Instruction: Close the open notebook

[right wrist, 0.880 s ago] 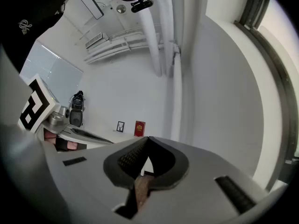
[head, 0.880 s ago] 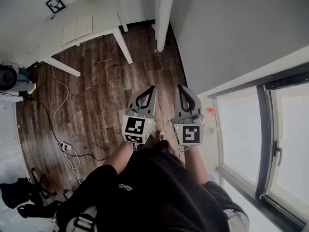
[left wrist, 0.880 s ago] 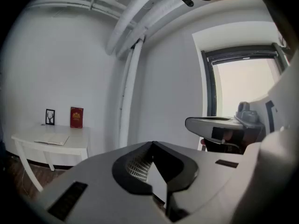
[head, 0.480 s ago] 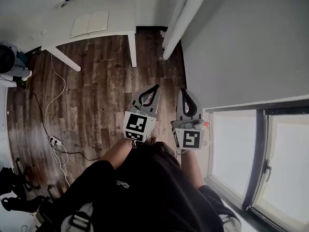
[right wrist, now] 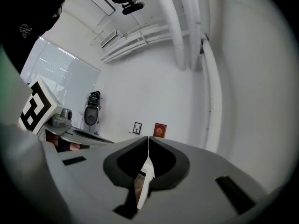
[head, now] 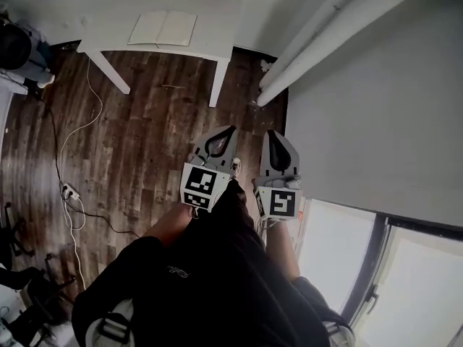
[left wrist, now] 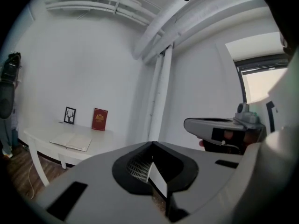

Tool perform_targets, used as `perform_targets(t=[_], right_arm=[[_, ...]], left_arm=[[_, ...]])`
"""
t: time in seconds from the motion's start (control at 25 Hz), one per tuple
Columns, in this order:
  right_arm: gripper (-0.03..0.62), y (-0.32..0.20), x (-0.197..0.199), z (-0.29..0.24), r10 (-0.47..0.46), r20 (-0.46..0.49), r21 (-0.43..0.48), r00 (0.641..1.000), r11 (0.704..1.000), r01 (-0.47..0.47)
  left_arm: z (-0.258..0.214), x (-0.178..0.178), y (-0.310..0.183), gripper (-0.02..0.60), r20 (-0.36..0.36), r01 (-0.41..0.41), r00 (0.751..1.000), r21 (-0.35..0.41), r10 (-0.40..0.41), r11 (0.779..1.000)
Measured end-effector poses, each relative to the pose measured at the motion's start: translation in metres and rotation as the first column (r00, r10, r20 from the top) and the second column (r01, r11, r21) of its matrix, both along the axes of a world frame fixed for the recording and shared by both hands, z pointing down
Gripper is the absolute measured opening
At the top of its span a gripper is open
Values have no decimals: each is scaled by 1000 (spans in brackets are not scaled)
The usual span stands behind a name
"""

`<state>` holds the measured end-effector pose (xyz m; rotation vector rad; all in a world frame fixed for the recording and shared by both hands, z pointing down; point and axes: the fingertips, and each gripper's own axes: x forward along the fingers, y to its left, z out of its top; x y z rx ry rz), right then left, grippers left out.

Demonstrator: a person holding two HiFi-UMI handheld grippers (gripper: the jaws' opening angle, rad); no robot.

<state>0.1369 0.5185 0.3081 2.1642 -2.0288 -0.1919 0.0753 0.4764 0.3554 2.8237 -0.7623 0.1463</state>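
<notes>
Looking steeply down over a dark plank floor (head: 145,143) toward a white surface (head: 87,16) set against the far wall. Finding the open notebook (head: 163,28) flat on that surface, both pages up, near its front edge. Seeing, in the left gripper view, a small framed picture (left wrist: 70,115) and a red book (left wrist: 100,119) standing upright behind it against the white wall.

Holding the left tool (head: 229,130) clenched on nothing, tips pressed together, out over the floor and well apart from the surface. Holding the right tool (head: 270,131) just beside it, likewise clenched and empty, jaws meeting in a thin line in the right gripper view.

Noting white pipes (head: 325,45) running along the wall to the right of the surface, and a bright window (head: 405,295) at lower right. Tracing a white cable (head: 62,166) across the floor from under the surface to a power strip (head: 69,191). Catching a dark rounded device (head: 16,45) beside the left end of the surface, too cut off at the picture's edge to name.
</notes>
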Motion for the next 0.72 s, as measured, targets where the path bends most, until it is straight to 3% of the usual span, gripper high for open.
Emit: perform_targets(t=[0.32,0.52,0.72], right_arm=[[23,-142,23,1,-272,46,5,961,962,272],[23,-199,46,13,-438,-17,-31,899,899,437],[23,-248,41,12,-526,173,-30,833,842,538]], left_arm=[[-3,30,-123,3,30,212,977,47,-213,976],[-5,53,-178,3,54,332,941,41,-333,943],[20,58,-206,3,142,398,908,-1,-393,918]])
